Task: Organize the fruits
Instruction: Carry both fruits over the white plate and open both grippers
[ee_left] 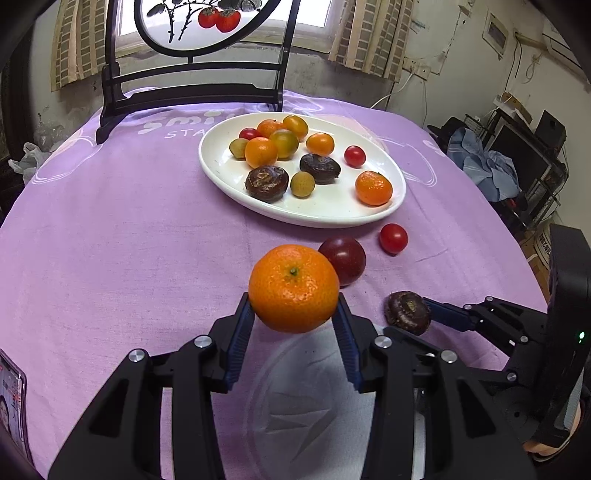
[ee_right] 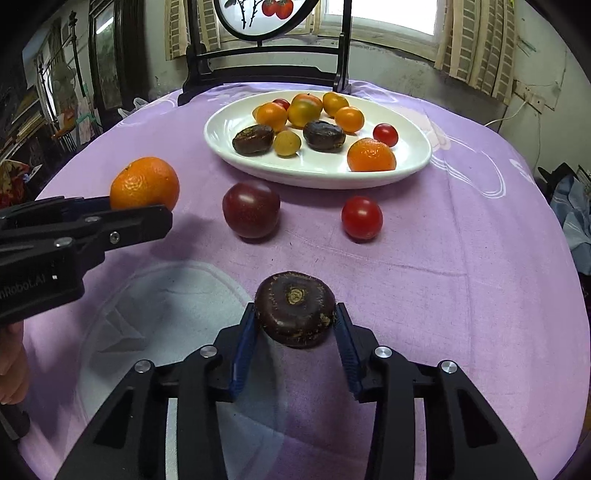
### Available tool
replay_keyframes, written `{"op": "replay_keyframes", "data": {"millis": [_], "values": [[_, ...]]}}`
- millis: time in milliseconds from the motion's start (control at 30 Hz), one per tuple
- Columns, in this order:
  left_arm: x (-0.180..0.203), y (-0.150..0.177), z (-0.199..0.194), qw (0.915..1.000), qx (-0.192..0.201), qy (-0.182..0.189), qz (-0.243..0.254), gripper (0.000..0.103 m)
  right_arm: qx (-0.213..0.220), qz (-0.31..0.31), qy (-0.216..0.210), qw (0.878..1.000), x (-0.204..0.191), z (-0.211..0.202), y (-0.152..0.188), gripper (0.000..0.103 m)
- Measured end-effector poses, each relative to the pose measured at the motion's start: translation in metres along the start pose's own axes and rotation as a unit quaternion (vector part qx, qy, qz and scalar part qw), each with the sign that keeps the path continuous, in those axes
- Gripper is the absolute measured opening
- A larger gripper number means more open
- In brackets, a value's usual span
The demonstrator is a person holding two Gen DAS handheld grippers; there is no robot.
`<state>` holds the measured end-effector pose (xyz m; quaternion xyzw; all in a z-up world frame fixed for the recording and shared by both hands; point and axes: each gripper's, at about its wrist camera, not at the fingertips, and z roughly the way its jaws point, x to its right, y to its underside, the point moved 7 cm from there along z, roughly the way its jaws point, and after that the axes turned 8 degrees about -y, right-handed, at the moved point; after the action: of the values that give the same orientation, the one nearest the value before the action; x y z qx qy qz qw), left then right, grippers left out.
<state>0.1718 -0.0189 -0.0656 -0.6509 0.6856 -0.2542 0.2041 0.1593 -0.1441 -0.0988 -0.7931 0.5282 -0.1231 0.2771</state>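
My left tool [ee_left: 294, 314] is clenched on a mandarin [ee_left: 293, 288], held just above the desk [ee_left: 129, 229] in front of the white plate [ee_left: 221, 162]. My right tool [ee_right: 295, 325] grips a dark water chestnut [ee_right: 294, 308], also in front of the plate and nearer me. The desk wears a lilac cloth with pale swirls and white lettering beyond the plate. Between the plate and my tools, a dark red plum [ee_right: 251, 215] and a cherry tomato [ee_right: 361, 218] lie on the cloth. The plate holds small oranges, tomatoes and two more chestnuts. Behind the plate stands a black-framed round screen [ee_left: 192, 55] painted with red fruit, then a curtained window [ee_right: 391, 18].
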Motion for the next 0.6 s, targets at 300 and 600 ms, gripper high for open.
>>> {"op": "replay_keyframes", "data": {"millis": [300, 600], "values": [[0.010, -0.025, -0.017, 0.9993, 0.024, -0.002, 0.029, 0.042, 0.063, -0.008, -0.007, 0.998, 0.003, -0.047, -0.028, 0.042], [0.013, -0.106, 0.018, 0.9981, 0.039, -0.035, 0.031, 0.042, 0.101, -0.011, -0.010, 0.995, 0.015, -0.026, -0.104, 0.042]]}}
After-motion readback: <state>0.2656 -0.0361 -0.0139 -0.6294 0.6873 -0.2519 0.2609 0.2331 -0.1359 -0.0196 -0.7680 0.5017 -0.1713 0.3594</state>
